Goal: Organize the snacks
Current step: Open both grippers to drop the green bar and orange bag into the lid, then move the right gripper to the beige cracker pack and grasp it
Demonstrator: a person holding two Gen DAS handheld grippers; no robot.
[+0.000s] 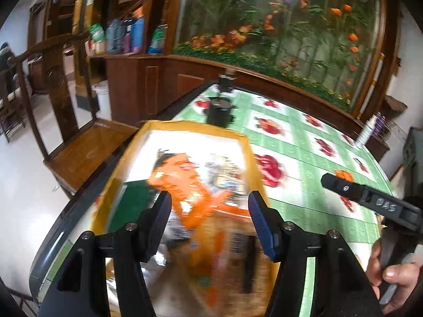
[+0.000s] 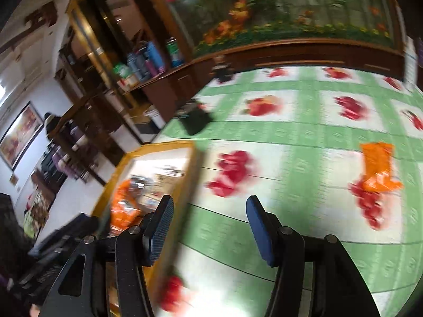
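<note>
A yellow-rimmed box [image 1: 195,128] stands on the left end of the table and holds several snack packets, among them an orange packet [image 1: 185,177]. My left gripper [image 1: 208,211] hovers over the box with its jaws apart and nothing pressed between the pads. To its right, a hand [image 1: 391,274] holds my right gripper [image 1: 343,186]. In the right wrist view, my right gripper [image 2: 208,211] stands open over the green fruit-print tablecloth [image 2: 304,132], just right of the box [image 2: 156,148]. One orange snack packet [image 2: 378,169] lies on the cloth at the far right.
A black device [image 1: 220,111] sits on the table beyond the box. A white bottle [image 1: 366,132] stands near the far right edge. A wooden chair [image 1: 87,142] and a cabinet with bottles [image 1: 127,39] are to the left of the table.
</note>
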